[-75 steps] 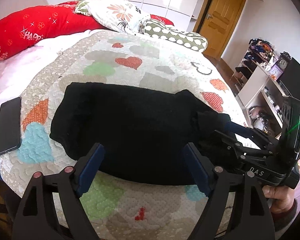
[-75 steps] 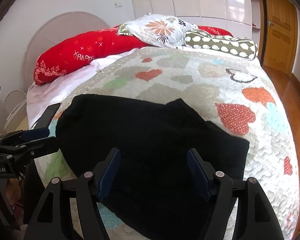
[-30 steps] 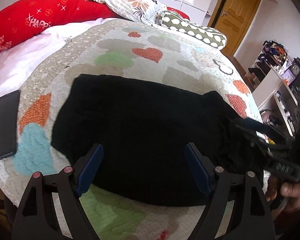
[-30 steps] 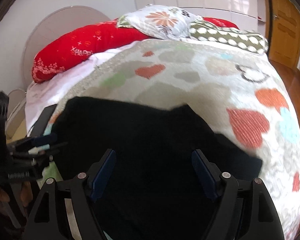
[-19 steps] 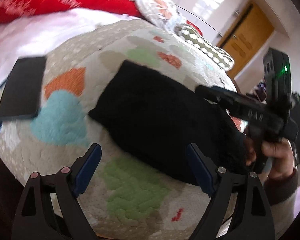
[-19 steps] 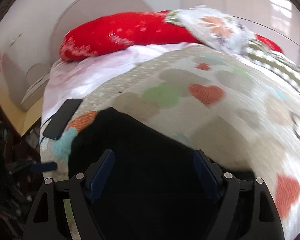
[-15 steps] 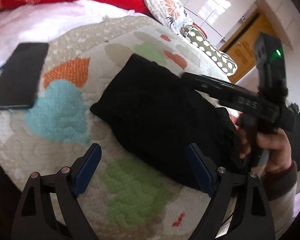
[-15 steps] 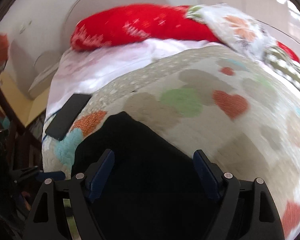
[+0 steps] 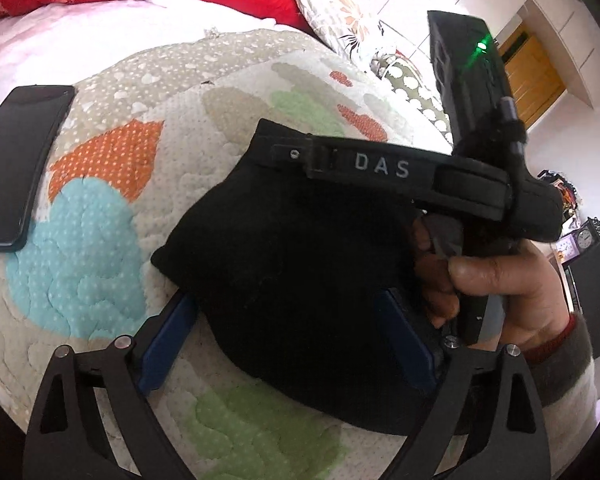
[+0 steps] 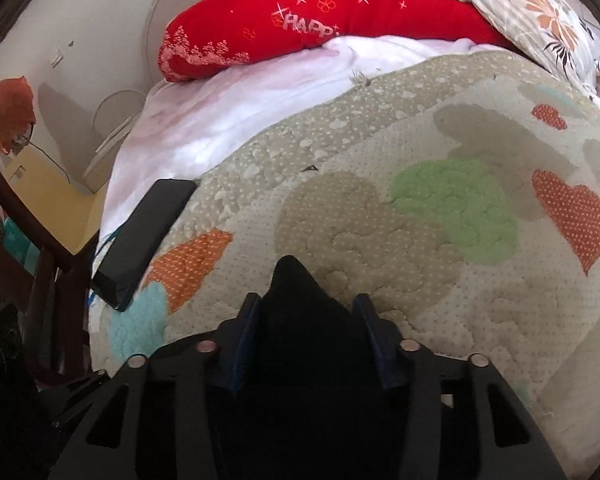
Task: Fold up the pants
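Observation:
The black pants (image 9: 300, 264) lie folded into a compact bundle on the heart-patterned quilt (image 9: 112, 208). My left gripper (image 9: 288, 312) is open, its blue pads on either side of the bundle's near edge. The right gripper body marked DAS reaches across the bundle's far side in the left wrist view, held by a hand (image 9: 496, 292). In the right wrist view my right gripper (image 10: 306, 312) has closed in on a peak of the black pants (image 10: 296, 292) that rises between its blue pads.
A black phone (image 9: 18, 164) lies on the quilt's left edge, also seen in the right wrist view (image 10: 148, 236). A red pillow (image 10: 312, 20) and a floral pillow (image 10: 540, 20) sit at the bed's head. A wooden door (image 9: 534, 76) stands far right.
The right gripper swung across to the left over the pants and its jaws narrowed onto the fabric. The pants went from a wide spread to a compact bundle. The left gripper moved closer.

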Motion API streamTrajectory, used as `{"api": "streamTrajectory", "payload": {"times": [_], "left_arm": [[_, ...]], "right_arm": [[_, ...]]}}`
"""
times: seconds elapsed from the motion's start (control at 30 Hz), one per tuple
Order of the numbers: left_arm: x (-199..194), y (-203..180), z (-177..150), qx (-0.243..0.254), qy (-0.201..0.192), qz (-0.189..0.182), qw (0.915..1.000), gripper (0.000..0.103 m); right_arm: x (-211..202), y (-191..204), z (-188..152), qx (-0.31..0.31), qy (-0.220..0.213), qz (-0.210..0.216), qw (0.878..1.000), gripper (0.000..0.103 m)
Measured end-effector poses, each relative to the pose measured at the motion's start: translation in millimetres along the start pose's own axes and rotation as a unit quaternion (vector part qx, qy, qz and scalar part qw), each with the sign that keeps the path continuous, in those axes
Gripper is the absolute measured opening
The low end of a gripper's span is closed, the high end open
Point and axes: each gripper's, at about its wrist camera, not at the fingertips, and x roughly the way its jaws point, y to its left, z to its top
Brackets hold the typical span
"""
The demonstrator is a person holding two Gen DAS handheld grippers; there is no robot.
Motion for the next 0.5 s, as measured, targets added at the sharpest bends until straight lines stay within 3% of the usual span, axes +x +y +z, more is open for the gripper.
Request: {"api": "streamTrajectory", "payload": {"times": [0.03, 0.1, 0.17, 0.27, 0.37, 0.5], "left_arm": [[-3.7, -1.1, 1.0, -0.001, -0.005, -0.003, 1.0000, 0.078], [-11.8, -6.4, 3.0, 0.014, -0.012, 0.005, 0.9998, 0.036], [-25.9, -14.2, 5.4, 0.035, -0.030, 0.014, 0.9988, 0.022], [-51.6, -37.5, 5.4, 0.071, -0.063, -0.001, 0.9955, 0.020], [-74.2, -76.6, -3.1, 0.132, -0.093, -0.019, 0.9867, 0.020], [-82.8, -141.6, -30.0, 0.228, -0.105, -0.064, 0.9658, 0.020]], "right_arm": [[-4.9, 2.5, 0.4, -0.006, -0.003, -0.001, 1.000, 0.033], [-21.4, 5.2, 2.0, -0.012, -0.016, 0.002, 1.000, 0.026], [-41.4, 7.1, 4.3, -0.012, -0.040, 0.007, 0.999, 0.024], [-89.7, 5.7, 1.3, -0.009, -0.093, 0.018, 0.995, 0.024], [-144.4, -4.2, -15.4, 0.003, -0.144, 0.028, 0.989, 0.023], [-216.3, -28.1, -59.6, 0.033, -0.200, -0.001, 0.979, 0.024]]}}
